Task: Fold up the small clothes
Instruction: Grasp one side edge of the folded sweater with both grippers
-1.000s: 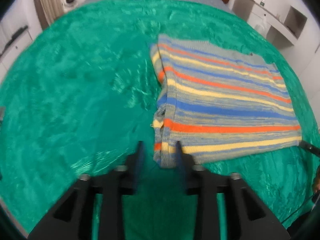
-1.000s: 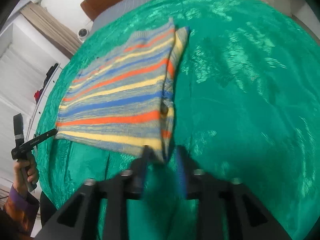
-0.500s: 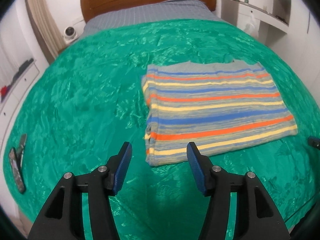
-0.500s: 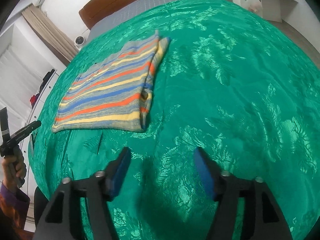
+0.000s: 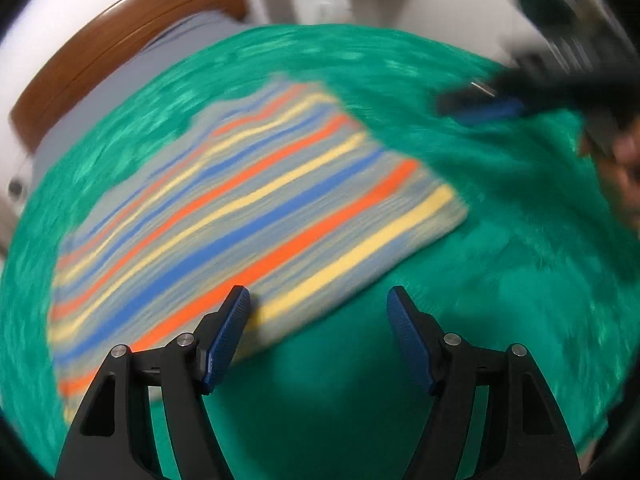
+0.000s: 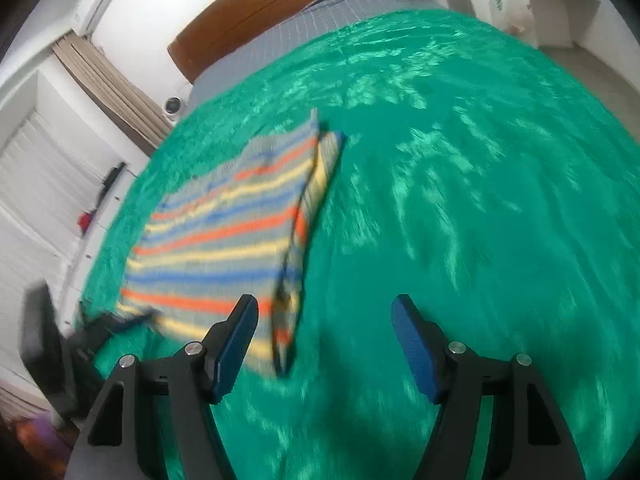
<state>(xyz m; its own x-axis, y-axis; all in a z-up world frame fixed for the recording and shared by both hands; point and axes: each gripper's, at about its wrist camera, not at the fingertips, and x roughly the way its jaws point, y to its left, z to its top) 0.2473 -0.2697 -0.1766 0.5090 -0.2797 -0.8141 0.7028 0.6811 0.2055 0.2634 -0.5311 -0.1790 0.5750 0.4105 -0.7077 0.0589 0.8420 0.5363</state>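
Lying flat on the green bedspread (image 6: 480, 200): one folded striped sweater (image 5: 240, 208), bands of orange, blue, yellow and grey. Both views are motion-blurred.

Left wrist view, left to right:
- Wooden headboard (image 5: 112, 48) at 10 o'clock, grey sheet just below it.
- Sweater, filling the centre and reaching toward 8 o'clock; its near edge passes under the left pad.
- Left tongs (image 5: 318, 336) at 6 o'clock, spread wide, jaws having just been opening; only bedspread shows in the gap between the pads, nothing pinched.
- Right tongs, seen from outside as a dark blurred shape with a blue pad at 2 o'clock, above the bedspread, apart from the sweater.
- Part of a hand (image 5: 628, 168) at 3 o'clock.

Right wrist view, left to right:
- White cupboards (image 6: 52, 184) at 9 o'clock.
- Sweater at 9 to 10 o'clock from centre, a second layer showing along its right edge.
- Right tongs (image 6: 324, 344) at 6 o'clock, spread wide, jaws having just been opening; nothing held, bedspread between the pads.
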